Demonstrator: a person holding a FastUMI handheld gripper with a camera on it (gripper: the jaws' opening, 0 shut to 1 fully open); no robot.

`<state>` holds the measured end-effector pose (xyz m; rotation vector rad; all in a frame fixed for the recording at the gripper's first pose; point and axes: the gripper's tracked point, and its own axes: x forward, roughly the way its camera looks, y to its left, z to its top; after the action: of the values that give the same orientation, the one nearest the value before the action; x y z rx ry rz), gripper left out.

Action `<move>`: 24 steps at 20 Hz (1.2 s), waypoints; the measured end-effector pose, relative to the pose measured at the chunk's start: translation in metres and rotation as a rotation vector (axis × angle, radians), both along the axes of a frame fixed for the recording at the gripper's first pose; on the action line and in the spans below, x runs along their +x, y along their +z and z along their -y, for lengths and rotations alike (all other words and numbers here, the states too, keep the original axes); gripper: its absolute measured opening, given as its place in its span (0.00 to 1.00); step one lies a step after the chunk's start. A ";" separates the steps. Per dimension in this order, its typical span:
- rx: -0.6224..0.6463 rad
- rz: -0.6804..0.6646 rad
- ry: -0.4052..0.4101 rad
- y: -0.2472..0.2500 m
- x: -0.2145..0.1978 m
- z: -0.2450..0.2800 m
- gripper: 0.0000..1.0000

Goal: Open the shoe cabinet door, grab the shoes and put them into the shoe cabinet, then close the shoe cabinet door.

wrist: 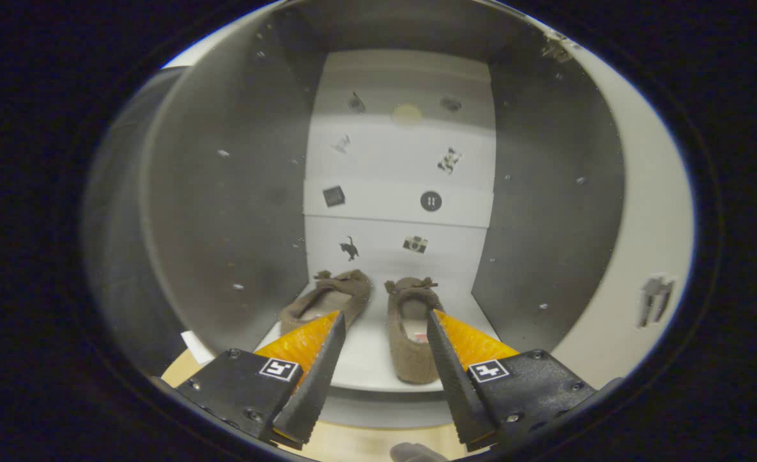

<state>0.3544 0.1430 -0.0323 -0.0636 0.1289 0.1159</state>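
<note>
Gripper view: the gripper faces straight into the open shoe cabinet, its two fingers spread wide apart and gripping nothing. The gap between the fingertips shows the bare cabinet floor and part of one shoe.

Two brown fuzzy shoes sit side by side on that floor, toes pointing to the far wall, each with a small bow at the toe. The left shoe lies just beyond the left finger, whose tip overlaps its near end in the picture; whether they touch cannot be told. The right shoe lies between the fingers, closer to the right finger, which runs along its right side, either touching or just beside it. Its heel reaches near the front lip of the cabinet floor.

The far wall of the cabinet is a pale back panel with several small stickers, among them a cat sticker and a camera sticker just above the shoes. Dark side walls stand at left and right. The cabinet door is swung open at the right, with a handle on it. A strip of light wooden flooring lies nearest, below the fingers.
</note>
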 end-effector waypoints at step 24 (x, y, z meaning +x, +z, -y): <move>0.032 0.168 -0.059 0.013 -0.380 0.229 1.00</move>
<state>-0.0253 -0.0857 -0.0197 -0.0370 -0.0384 0.0533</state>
